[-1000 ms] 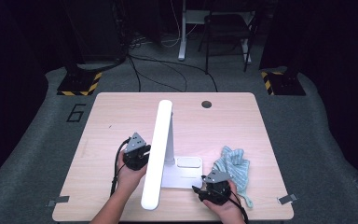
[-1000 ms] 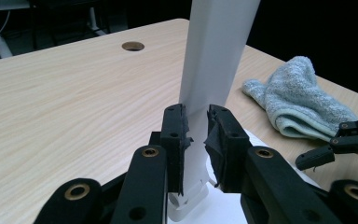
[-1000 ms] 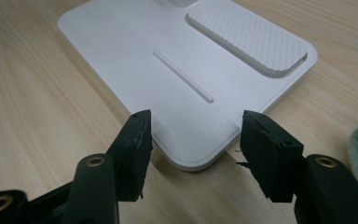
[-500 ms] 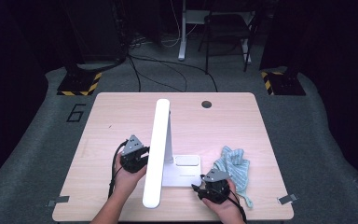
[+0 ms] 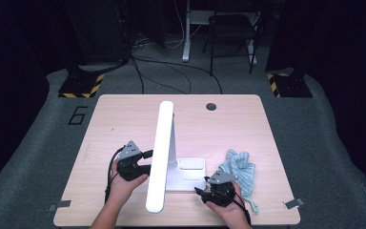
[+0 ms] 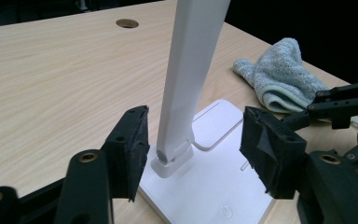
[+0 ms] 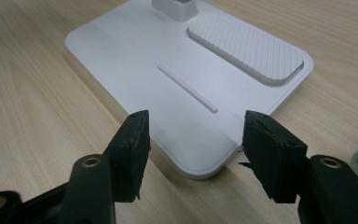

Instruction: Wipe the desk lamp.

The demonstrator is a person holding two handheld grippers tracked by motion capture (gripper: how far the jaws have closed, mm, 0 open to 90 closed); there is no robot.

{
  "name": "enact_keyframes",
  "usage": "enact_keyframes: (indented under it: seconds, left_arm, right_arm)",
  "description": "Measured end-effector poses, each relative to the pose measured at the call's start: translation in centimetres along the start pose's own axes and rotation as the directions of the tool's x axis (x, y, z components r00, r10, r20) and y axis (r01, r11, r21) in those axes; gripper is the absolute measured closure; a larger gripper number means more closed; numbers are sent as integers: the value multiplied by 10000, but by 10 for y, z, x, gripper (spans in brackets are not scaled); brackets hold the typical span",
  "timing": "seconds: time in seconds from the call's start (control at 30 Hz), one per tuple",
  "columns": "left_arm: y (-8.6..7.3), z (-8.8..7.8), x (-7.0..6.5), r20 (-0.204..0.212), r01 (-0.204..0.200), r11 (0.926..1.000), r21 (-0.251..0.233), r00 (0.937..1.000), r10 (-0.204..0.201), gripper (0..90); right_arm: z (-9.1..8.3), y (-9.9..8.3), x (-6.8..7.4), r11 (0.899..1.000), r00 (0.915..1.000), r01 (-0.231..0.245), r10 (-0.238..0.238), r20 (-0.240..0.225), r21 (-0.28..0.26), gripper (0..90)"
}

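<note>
Counter (image 5: 124,114): one, pale wood, with one round hole (image 5: 211,106) near its far edge.
Lamp (image 5: 161,152): one, white; its long arm rises from a hinge on one flat base (image 7: 135,56) that lies on the counter's near middle, between the two grippers.
Cloth (image 5: 240,171): one, pale blue-grey, crumpled just right of the base.
Left gripper (image 6: 193,149): one; its two fingers have just been opening and stand spread on either side of the lamp's lower arm, clear of it.
Right gripper (image 7: 193,142): one; two fingers, just opened wider, spread at the base's near corner, not pinching it.
</note>
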State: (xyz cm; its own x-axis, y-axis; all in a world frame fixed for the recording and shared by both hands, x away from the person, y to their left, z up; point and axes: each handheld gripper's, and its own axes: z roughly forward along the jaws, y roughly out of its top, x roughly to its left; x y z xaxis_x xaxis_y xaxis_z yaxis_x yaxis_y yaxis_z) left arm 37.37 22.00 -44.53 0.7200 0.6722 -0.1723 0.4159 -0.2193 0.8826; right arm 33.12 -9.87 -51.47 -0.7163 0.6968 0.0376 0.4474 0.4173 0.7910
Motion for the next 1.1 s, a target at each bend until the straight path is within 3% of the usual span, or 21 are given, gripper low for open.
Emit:
enact_keyframes:
  seconds: [0.5,0.77,0.83,1.0,1.1]
  left_arm:
    - [-2,-12,13,-411,2,10000,-64,9992,-4,359]
    - [1,-16,13,-125,-96,10000,5,9999,96,382]
    - [1,-17,14,-129,-120,9999,115,9998,122,381]
    - [4,-20,15,-239,-59,9998,-163,9997,55,368]
    - [8,-24,15,-337,-117,9997,-207,9994,110,356]
  right_arm:
    - [-8,2,-7,9947,9998,-59,80,207,-1030,386]
    - [-13,1,-10,9916,9993,-256,287,224,-1268,387]
    - [-17,2,-10,9906,9991,-294,333,272,-1333,386]
    - [-28,6,-10,9885,9990,-185,246,383,-1502,377]
    - [-37,13,-14,9915,9997,-215,228,91,-1282,355]
